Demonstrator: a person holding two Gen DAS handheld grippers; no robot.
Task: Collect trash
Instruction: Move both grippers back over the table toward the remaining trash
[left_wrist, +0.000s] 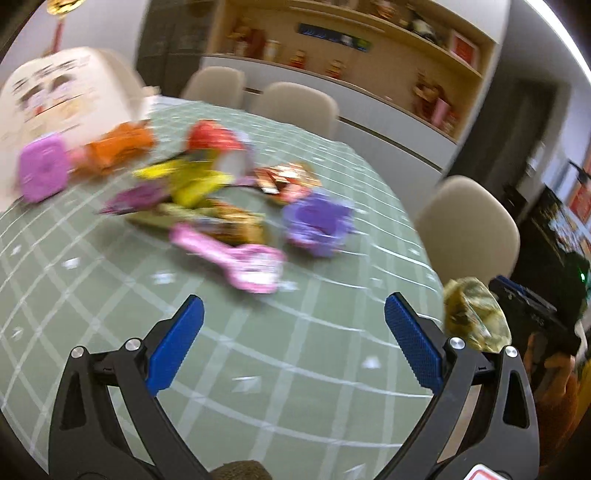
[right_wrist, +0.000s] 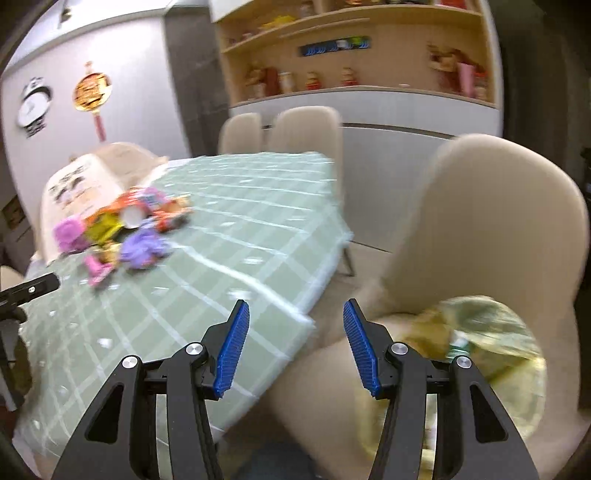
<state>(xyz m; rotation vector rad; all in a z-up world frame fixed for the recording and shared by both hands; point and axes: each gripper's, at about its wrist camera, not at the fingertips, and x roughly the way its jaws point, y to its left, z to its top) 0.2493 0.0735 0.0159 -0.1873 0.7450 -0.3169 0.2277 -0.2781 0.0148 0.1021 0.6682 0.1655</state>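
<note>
A blurred pile of trash lies on the green checked tablecloth (left_wrist: 258, 350): a pink wrapper (left_wrist: 236, 258), a purple crumpled wrapper (left_wrist: 317, 225), a yellow wrapper (left_wrist: 188, 181), an orange packet (left_wrist: 118, 147) and a pink-purple piece (left_wrist: 42, 171). My left gripper (left_wrist: 293, 325) is open and empty, above the cloth, short of the pile. My right gripper (right_wrist: 295, 347) is open and empty over the table's near right edge. The pile (right_wrist: 122, 229) sits far left in the right wrist view. A yellowish clear bag (right_wrist: 480, 354) lies on a chair seat to the right; it also shows in the left wrist view (left_wrist: 474, 317).
A cream printed box or bag (left_wrist: 62, 96) stands behind the pile. Beige chairs (right_wrist: 480, 229) ring the table. A shelf unit with jars (left_wrist: 351, 48) lines the back wall. The other gripper's black body (right_wrist: 26, 291) shows at the left edge.
</note>
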